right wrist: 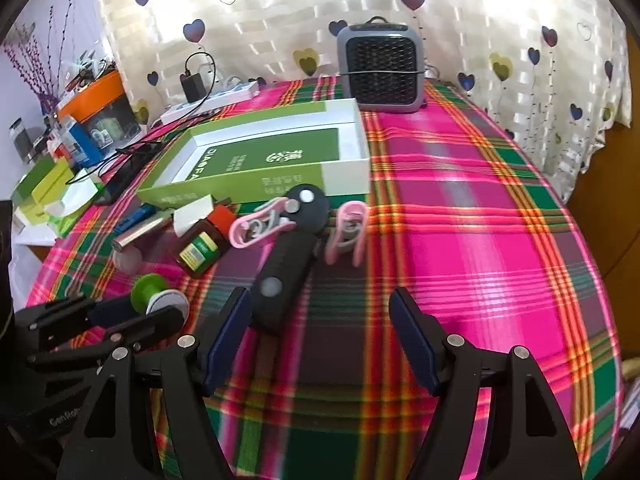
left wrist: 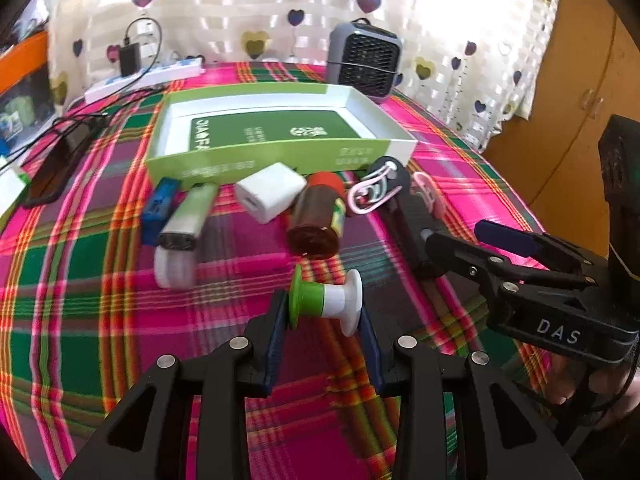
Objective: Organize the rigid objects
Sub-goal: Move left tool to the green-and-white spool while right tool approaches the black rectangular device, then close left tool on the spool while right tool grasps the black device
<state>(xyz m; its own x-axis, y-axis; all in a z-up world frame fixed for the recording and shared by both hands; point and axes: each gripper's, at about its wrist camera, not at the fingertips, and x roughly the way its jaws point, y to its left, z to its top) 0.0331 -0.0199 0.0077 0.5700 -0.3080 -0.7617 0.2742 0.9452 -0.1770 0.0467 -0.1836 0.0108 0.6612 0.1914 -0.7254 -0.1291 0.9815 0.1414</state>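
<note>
Your left hand-held gripper (left wrist: 324, 316) is clenched on the spool (left wrist: 326, 300), green end against one pad and white flange against the other, so the first item is only just in your grip and, by the look of it, nothing is organized yet. Ahead of that gripper the box (left wrist: 360, 98) lies open with nothing in it but its green insert. Between the box and you, everything else lies loose on the bench (right wrist: 460, 240): the blue lighter (left wrist: 160, 208) and pale lighter (left wrist: 188, 216) ahead to the left, the charger (left wrist: 268, 196) and bottle (left wrist: 318, 216) straight ahead, the pink clip (left wrist: 370, 194) and black handle (left wrist: 396, 196) ahead to the right. Your right hand-held gripper (right wrist: 322, 336) is released and holds nothing, its jaws spread wide, with the handle's near end just inside its left finger and a second clip (right wrist: 346, 232) further ahead. I judge the task barely begun: the spool and at least seven more items are left.
</note>
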